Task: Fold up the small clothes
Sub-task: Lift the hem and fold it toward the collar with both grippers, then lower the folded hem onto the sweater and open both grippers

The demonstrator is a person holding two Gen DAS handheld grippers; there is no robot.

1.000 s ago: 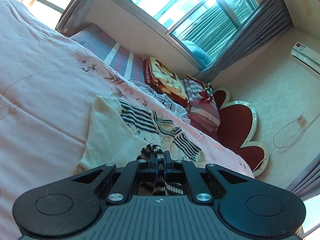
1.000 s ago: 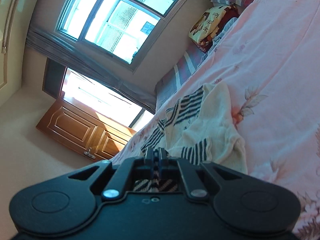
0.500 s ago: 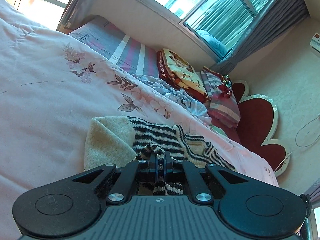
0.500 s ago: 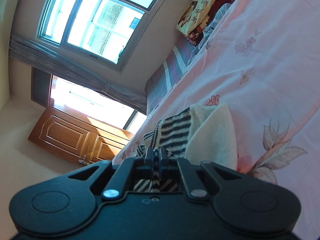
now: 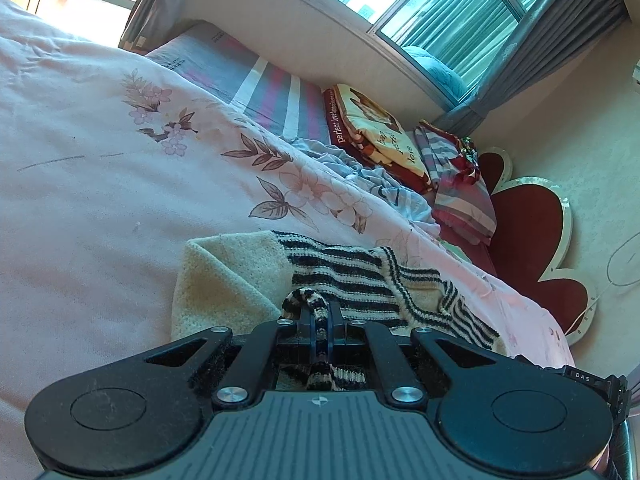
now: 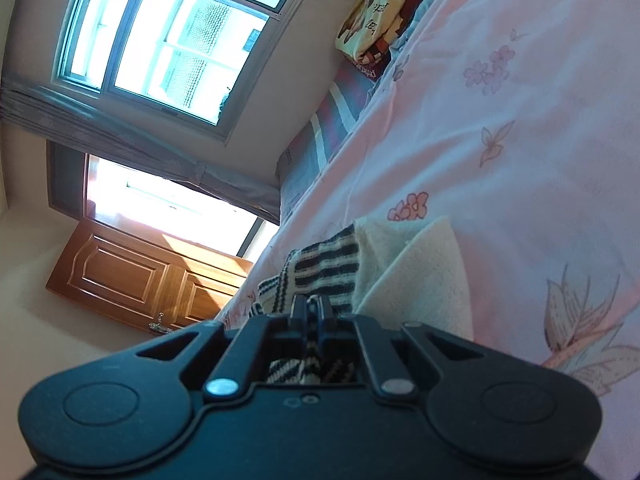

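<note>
A small cream knit sweater [image 5: 228, 280] with black-and-cream stripes lies folded over on the pink floral bedspread [image 5: 80, 200]. My left gripper [image 5: 320, 312] is shut on a striped edge of the sweater, low over the bed. In the right wrist view the same sweater [image 6: 420, 280] shows its cream part to the right and its stripes to the left. My right gripper [image 6: 310, 306] is shut on another striped edge. The pinched cloth shows between each pair of fingers.
A striped sheet [image 5: 276, 96], a folded printed blanket [image 5: 372, 132] and striped pillows [image 5: 460, 192] lie at the bed's far end by the red headboard [image 5: 532, 232]. Windows with grey curtains [image 6: 160, 40] and a wooden door [image 6: 132, 276] are behind.
Both grippers have carried the striped edge forward over the sweater and down toward the bed. The sweater now looks shorter and doubled over, with less cream cloth showing.
</note>
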